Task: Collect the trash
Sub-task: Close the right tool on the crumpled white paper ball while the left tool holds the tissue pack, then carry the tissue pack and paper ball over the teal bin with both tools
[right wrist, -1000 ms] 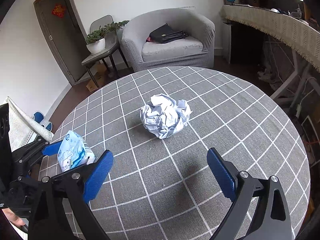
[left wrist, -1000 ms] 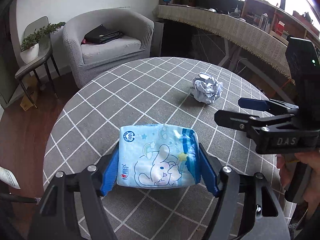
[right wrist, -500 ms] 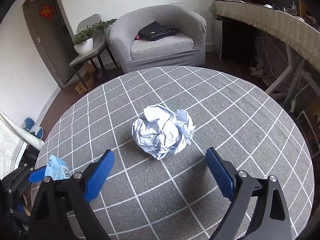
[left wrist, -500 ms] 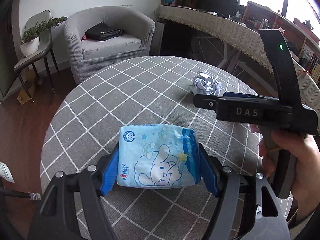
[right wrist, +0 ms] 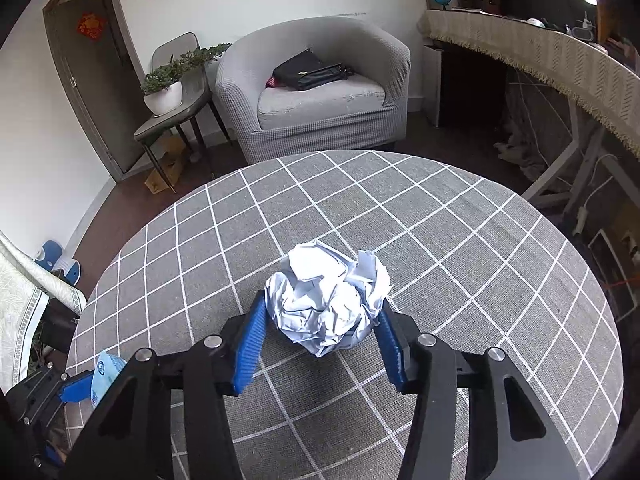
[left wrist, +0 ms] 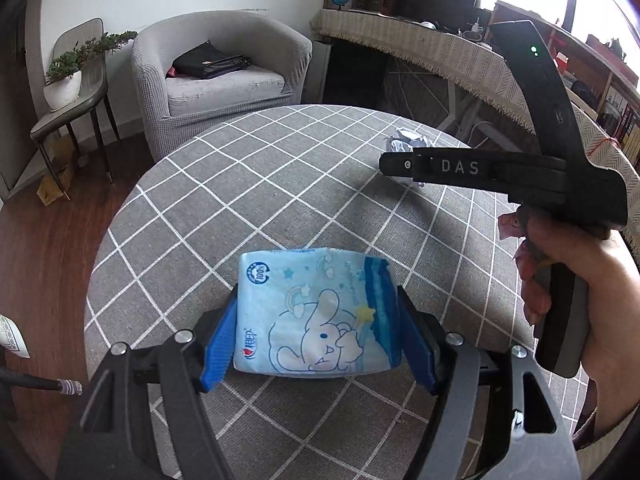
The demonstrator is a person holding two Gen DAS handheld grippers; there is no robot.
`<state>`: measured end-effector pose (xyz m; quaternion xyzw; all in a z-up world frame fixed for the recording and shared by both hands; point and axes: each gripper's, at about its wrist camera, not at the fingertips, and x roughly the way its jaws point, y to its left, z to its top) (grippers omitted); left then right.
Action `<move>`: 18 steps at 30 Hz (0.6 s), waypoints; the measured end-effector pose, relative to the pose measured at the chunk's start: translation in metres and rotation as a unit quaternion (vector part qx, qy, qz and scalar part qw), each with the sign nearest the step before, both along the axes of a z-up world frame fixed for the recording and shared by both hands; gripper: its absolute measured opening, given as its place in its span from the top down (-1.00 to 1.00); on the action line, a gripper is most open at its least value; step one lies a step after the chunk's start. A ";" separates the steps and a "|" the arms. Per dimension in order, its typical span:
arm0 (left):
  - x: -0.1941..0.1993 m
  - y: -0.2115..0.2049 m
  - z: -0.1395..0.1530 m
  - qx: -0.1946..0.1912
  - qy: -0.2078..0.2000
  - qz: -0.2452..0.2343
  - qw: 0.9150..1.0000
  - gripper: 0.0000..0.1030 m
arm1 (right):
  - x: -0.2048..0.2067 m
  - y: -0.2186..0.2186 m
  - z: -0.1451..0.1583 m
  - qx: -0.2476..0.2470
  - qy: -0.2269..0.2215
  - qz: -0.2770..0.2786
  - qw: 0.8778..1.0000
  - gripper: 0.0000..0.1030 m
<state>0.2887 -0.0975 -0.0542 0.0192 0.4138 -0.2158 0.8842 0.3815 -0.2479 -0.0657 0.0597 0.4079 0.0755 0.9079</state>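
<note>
While the left gripper (left wrist: pixel 316 344) pinched the blue tissue pack (left wrist: pixel 314 314) between its blue pads just above the near edge of the round table (left wrist: pixel 248 184), the pack's underside stayed hidden. Farther right on the table, the right gripper (right wrist: pixel 320 330) had its fingers closed against both sides of the crumpled paper ball (right wrist: pixel 328 300), which sat near the table's middle. From the left wrist camera, that gripper's black body covered most of the ball. From the right wrist camera, only a corner of the pack showed at the table's left edge.
</note>
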 end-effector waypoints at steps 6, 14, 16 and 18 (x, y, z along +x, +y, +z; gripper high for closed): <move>-0.015 0.015 0.012 -0.008 -0.010 0.024 1.000 -0.43 | -0.021 0.007 0.006 0.001 -0.002 0.015 1.000 -0.01; -0.048 0.035 0.018 -0.021 -0.011 0.056 0.998 -0.43 | -0.065 0.025 0.018 0.009 -0.016 0.052 0.998 -0.01; -0.058 0.038 0.021 -0.015 -0.017 0.061 0.998 -0.43 | -0.076 0.031 0.020 0.007 -0.017 0.064 0.998 -0.01; -0.067 0.041 0.024 -0.011 -0.022 0.069 0.997 -0.43 | -0.086 0.037 0.022 0.004 -0.019 0.074 0.997 -0.01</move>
